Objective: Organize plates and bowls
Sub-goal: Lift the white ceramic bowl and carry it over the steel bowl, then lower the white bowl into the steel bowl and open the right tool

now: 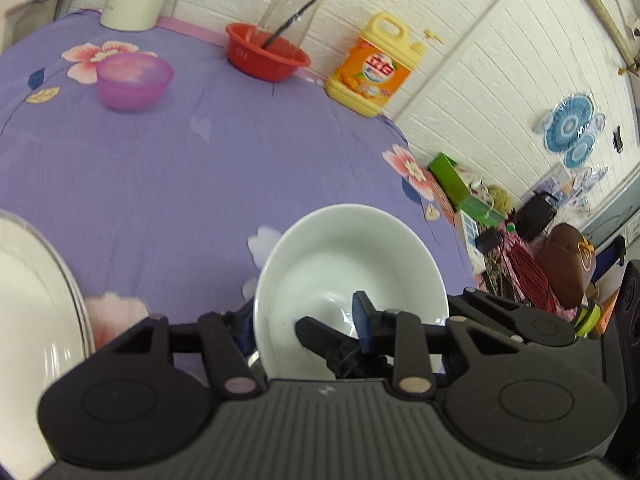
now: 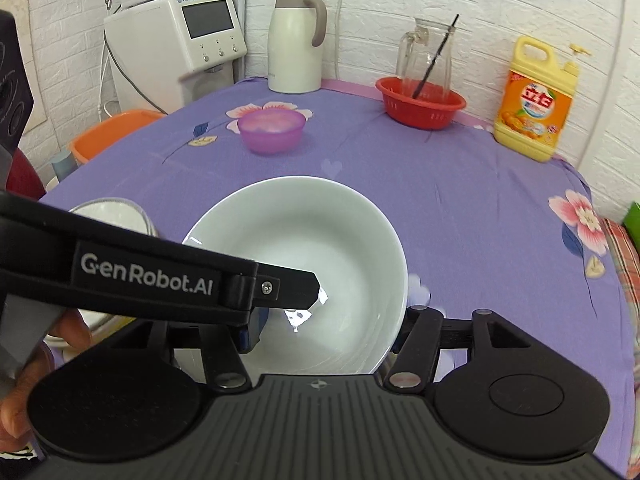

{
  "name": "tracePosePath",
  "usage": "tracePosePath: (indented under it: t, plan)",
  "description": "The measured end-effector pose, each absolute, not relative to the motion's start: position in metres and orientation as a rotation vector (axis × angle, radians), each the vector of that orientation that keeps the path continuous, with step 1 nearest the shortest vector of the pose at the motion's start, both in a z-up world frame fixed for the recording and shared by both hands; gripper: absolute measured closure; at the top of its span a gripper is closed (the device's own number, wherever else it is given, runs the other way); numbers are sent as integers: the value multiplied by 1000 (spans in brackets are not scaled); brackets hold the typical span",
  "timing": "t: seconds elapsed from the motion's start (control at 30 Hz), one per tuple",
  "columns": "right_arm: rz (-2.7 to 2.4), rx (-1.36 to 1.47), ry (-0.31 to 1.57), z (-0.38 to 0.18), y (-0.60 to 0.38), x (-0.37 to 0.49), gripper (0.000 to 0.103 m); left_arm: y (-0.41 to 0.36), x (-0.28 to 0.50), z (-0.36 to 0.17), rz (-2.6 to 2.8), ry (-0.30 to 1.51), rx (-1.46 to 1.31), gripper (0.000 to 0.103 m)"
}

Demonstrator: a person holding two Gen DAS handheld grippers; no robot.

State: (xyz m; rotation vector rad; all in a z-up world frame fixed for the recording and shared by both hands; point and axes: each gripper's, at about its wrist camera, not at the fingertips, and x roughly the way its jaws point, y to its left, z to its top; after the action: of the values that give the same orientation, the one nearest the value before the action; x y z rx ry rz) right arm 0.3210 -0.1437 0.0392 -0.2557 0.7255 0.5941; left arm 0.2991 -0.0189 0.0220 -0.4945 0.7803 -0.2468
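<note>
Left tool (image 1: pixel 308 324) is clamped on the white bowl's (image 1: pixel 344 256) rim, one finger inside. Right tool (image 2: pixel 320 332) straddles the same bowl; contact cannot be told. Bowl sits over the purple-clothed worktop (image 2: pixel 440 208).

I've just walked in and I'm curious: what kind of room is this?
Most likely a home kitchen or dining corner. A floral purple tablecloth covers the table, with a dish soap jug, a thermos and a countertop water dispenser against white brick walls.
</note>
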Motion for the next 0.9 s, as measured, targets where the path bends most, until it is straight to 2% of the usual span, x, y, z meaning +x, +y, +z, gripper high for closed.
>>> tracePosePath:
  t: [0.47,0.5,0.63,0.9]
  plan:
    - [590,-217,793,5,-158,295,6,-29,287,-9,-259,856,-474,72]
    - [587,-218,792,4,-158,296,6,-29,288,-9,-258,852,-467,70]
    - [561,-221,776,4,-162,296,5,-30,284,1,-247,775,-417,48]
    - [534,-175,706,21,-178,295,0,-11,279,36,-230,657,-378,33]
